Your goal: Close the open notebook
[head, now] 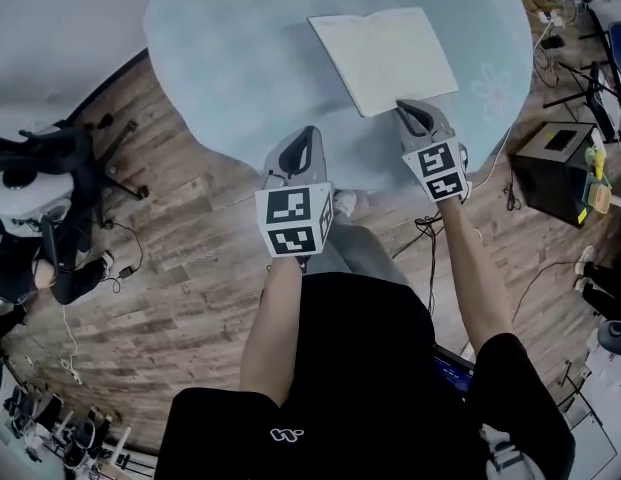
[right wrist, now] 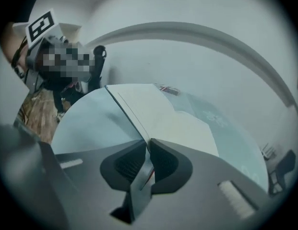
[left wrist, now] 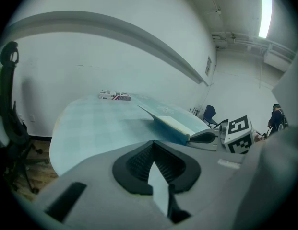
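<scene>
Head view: the open notebook (head: 385, 58) is seen lying on the round blue table (head: 230, 58), its near edge pinched by the right gripper (head: 414, 110). The left gripper (head: 304, 138) is held pressed together, empty. Light, floppy leaves are expected; the stiffer cover edge is best gripped.

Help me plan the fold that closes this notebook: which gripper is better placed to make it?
Right. The right gripper is clamped on the notebook's near edge, its jaws pinching a leaf. The left gripper hangs by the table's rim, jaws together on nothing, apart from the notebook.
</scene>
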A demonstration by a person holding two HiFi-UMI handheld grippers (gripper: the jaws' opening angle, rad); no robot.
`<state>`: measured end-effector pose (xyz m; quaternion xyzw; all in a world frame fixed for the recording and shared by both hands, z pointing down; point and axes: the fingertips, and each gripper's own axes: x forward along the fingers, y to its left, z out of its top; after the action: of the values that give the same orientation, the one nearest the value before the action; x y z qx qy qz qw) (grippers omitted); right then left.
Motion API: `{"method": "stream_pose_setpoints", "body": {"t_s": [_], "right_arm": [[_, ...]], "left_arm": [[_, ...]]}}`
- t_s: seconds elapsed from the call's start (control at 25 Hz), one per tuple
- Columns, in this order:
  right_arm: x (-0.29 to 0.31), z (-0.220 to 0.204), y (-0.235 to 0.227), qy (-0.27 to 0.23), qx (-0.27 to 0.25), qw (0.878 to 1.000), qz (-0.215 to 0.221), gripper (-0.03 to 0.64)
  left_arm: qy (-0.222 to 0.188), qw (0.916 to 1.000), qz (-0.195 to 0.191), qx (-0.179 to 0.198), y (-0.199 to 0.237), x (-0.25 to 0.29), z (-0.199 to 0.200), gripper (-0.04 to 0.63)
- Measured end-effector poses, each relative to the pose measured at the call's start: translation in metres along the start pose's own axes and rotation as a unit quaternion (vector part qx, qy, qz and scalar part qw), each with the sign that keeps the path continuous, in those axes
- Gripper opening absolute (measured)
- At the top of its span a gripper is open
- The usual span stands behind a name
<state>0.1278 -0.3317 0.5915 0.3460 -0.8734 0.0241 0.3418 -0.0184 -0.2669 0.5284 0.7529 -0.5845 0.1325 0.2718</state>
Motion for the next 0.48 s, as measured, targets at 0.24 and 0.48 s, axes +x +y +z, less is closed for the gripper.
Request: {"method": "stream_pose_setpoints", "body": {"t_s": [0.24, 0.48], "right_arm": [[-0.010, -0.006, -0.021, -0.037, 0.166, 0.985, -0.022, 0.023], [-0.012, -0.016, -0.037, -0.048, 0.300, 0.952, -0.043, 0.021]], "left_arm": [[-0.004, 0.9999, -0.009, 0.007, -0.009, 0.001, 0.005, 0.003], [-0.003, 0.9998, -0.017, 0.010, -0.018, 0.003, 0.004, 0.003]]}}
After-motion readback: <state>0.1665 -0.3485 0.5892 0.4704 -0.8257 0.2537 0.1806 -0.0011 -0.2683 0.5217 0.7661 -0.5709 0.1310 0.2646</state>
